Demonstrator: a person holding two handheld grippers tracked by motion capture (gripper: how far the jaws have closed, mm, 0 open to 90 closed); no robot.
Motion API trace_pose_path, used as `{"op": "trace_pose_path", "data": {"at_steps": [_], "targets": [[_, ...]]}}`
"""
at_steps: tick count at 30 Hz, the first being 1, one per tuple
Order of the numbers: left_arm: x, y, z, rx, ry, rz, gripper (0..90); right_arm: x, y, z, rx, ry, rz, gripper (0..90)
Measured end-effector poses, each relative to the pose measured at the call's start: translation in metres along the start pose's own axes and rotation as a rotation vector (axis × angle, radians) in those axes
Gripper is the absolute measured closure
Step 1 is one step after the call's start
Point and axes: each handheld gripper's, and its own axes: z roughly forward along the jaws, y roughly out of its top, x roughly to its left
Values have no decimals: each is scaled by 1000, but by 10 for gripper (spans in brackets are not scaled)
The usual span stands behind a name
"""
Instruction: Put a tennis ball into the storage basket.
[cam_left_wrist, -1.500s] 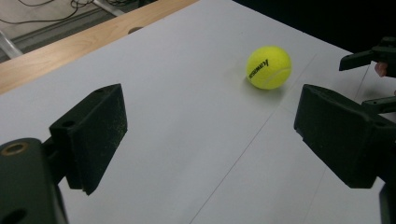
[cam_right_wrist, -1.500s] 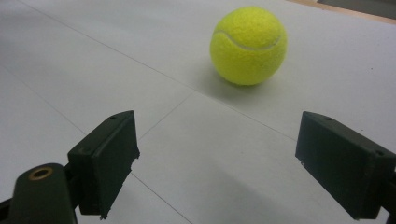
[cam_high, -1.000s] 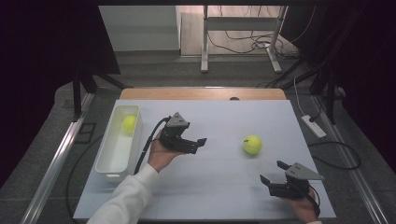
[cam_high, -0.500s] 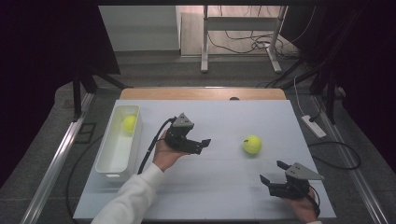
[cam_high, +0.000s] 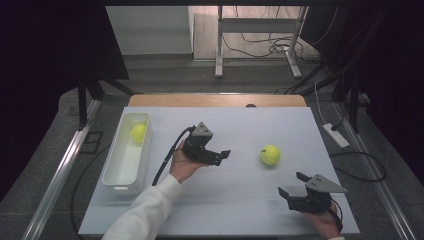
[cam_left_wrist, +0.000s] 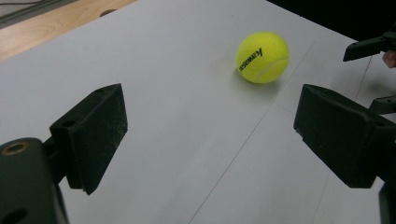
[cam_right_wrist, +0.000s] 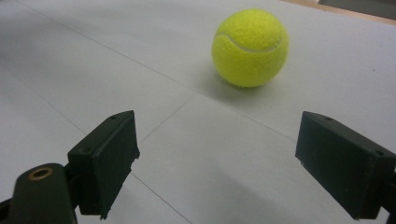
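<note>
Ball (cam_high: 270, 154) sits on the table (cam_high: 235, 200), at 3 o'clock from the wide-open, empty left gripper (cam_high: 222, 155). Next: reach over and close on it.

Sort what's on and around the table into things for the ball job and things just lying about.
In the job:
- tennis ball on the table
- white bin
- ball already in the bin
- left gripper, open
- right gripper, open

Lying about:
- power strip
- floor cables
</note>
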Motion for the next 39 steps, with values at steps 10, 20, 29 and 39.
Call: {"op": "trace_pose_path", "data": {"at_steps": [10, 20, 29, 39], "targets": [[-4, 3, 6, 4, -11, 6, 104, 0, 0, 0, 0, -1, 0, 126], [-7, 4, 15, 8, -22, 16, 104, 0, 0, 0, 2, 1, -1, 127], [-7, 6, 22, 3, -34, 23, 104, 0, 0, 2, 3, 3, -3, 127], [-10, 9, 34, 1, -51, 38, 106, 2, 1, 3, 2, 8, -3, 127]]}}
